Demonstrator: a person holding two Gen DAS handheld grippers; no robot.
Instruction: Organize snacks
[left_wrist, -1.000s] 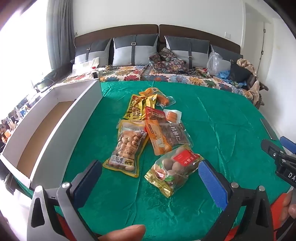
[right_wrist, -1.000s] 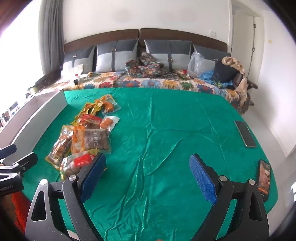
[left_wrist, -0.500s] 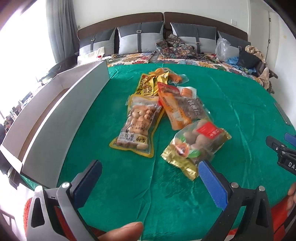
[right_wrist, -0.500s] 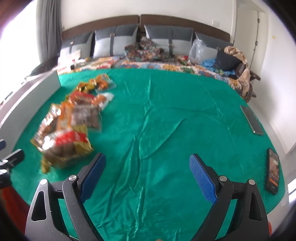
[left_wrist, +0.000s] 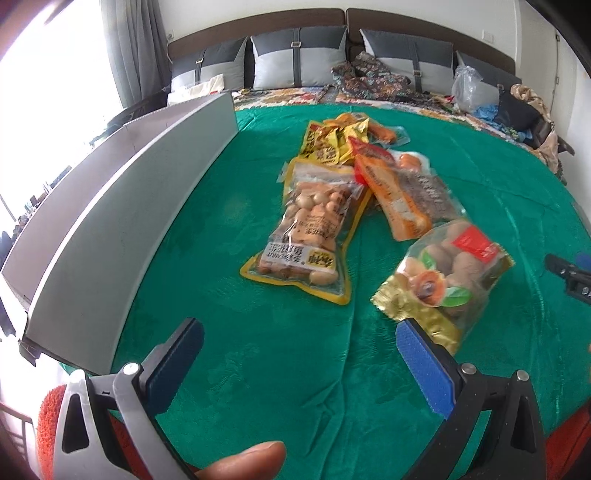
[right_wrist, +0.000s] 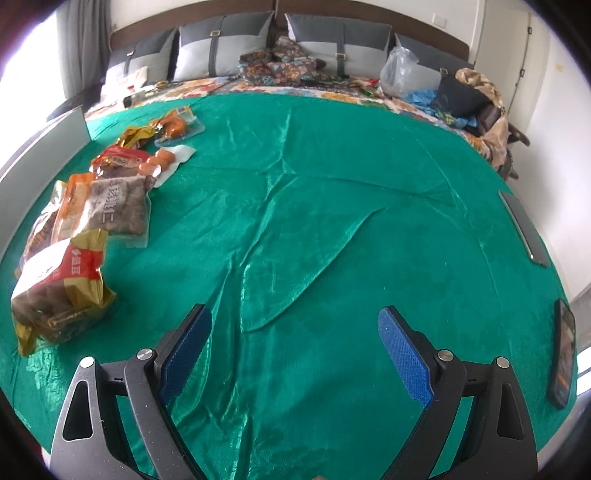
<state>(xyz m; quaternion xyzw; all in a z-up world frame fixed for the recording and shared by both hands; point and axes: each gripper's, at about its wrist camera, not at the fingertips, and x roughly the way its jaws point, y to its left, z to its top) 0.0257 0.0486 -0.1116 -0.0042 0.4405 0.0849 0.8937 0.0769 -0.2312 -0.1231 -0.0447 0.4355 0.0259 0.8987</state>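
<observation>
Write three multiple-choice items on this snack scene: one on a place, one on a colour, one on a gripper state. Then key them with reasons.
1. Where does the white box stand relative to the snack packs?
A. to their left
B. to their right
C. on top of them

2. What colour is the cloth under the snacks?
A. red
B. green
C. white

3. How is the left gripper?
A. shut on a pack
B. shut on nothing
C. open, holding nothing

Key: 1 A, the left wrist view shows the box left of the pile; 2 B, the cloth is green in both views; 3 C, its pads stand wide apart over bare cloth.
</observation>
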